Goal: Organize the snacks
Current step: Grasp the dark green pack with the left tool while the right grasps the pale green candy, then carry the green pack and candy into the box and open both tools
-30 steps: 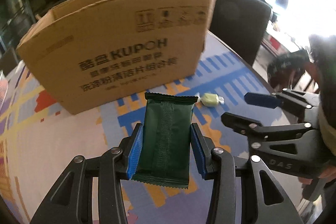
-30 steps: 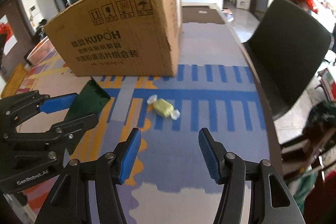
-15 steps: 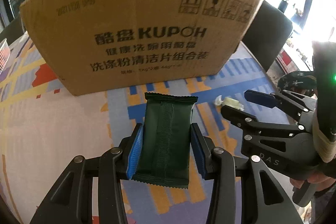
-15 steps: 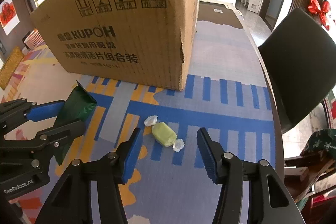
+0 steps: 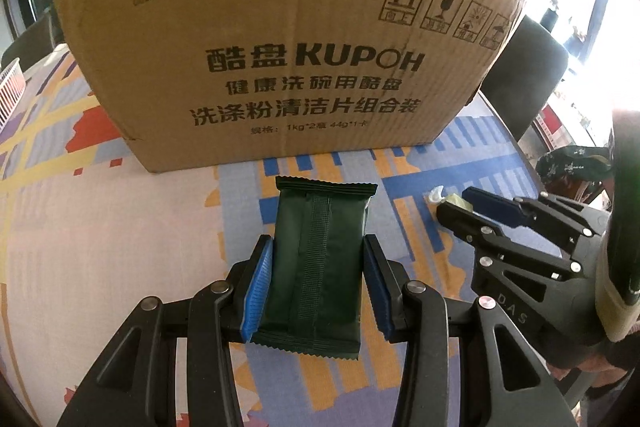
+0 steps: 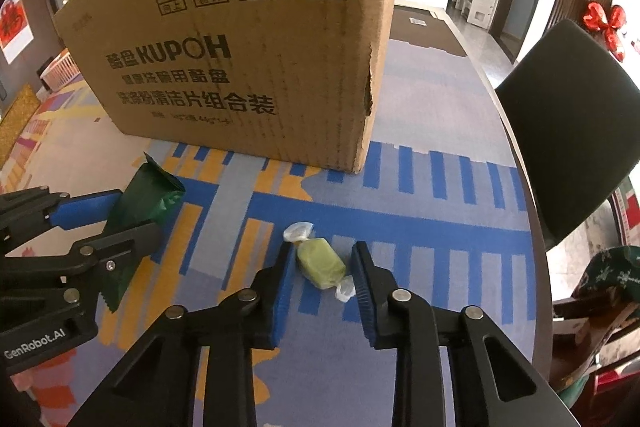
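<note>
My left gripper (image 5: 318, 259) is shut on a dark green snack packet (image 5: 316, 263) and holds it above the patterned tablecloth, in front of the cardboard box (image 5: 280, 67). My right gripper (image 6: 320, 267) is open, its jaws standing on either side of a yellow-green wrapped candy (image 6: 320, 263) that lies on the cloth. The candy is between the pads and I cannot tell whether they touch it. In the right wrist view the left gripper (image 6: 132, 211) and the green packet (image 6: 144, 195) show at the left. The box (image 6: 260, 59) stands just behind.
The table's curved right edge (image 6: 528, 195) is near the candy, with a black chair (image 6: 572, 131) beyond it. A white basket (image 5: 10, 87) sits at the far left of the table. The box's open top is out of sight.
Both grippers have moved forward and down toward the box. The right gripper's jaws have come around the candy and narrowed. The left gripper still holds the green packet.
</note>
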Tool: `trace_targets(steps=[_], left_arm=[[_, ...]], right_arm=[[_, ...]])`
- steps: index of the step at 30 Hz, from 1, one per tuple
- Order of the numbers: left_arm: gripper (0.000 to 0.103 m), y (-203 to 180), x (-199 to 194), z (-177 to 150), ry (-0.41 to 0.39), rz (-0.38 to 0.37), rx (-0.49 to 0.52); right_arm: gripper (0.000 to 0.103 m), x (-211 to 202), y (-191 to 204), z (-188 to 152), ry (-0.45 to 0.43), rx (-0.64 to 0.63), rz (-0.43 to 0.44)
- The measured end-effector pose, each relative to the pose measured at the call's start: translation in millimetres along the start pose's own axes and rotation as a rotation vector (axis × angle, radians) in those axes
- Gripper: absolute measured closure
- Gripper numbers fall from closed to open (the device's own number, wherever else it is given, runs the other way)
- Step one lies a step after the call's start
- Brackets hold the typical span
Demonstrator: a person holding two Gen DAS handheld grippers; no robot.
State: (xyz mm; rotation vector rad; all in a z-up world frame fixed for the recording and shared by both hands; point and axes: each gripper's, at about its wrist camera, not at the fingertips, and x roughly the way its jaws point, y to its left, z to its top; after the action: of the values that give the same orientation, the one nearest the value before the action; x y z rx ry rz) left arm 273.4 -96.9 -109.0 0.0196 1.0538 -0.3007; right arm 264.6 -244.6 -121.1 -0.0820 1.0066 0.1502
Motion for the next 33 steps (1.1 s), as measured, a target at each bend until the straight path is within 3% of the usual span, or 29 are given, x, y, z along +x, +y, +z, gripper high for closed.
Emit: trace_targets(steps=[15,24,33], left_arm=[[0.059,0.4,-36.9,-9.7,-0.065,0.0,0.009],[0.059,4.4,-84.4,-10.3,-0.161,0.001,-0.006],[0.059,3.8,-132.9,-1.8,-0.293,0.052,0.002]], right_arm=[[0.077,-46.1,13.6,-15.4,-0.08,0.089,0.044],[0.077,-89.0,17.5,-7.0,-0.185,0.115,0.062],[0.077,-135.0,27.0,9.5,-0.318,0.094,0.058]])
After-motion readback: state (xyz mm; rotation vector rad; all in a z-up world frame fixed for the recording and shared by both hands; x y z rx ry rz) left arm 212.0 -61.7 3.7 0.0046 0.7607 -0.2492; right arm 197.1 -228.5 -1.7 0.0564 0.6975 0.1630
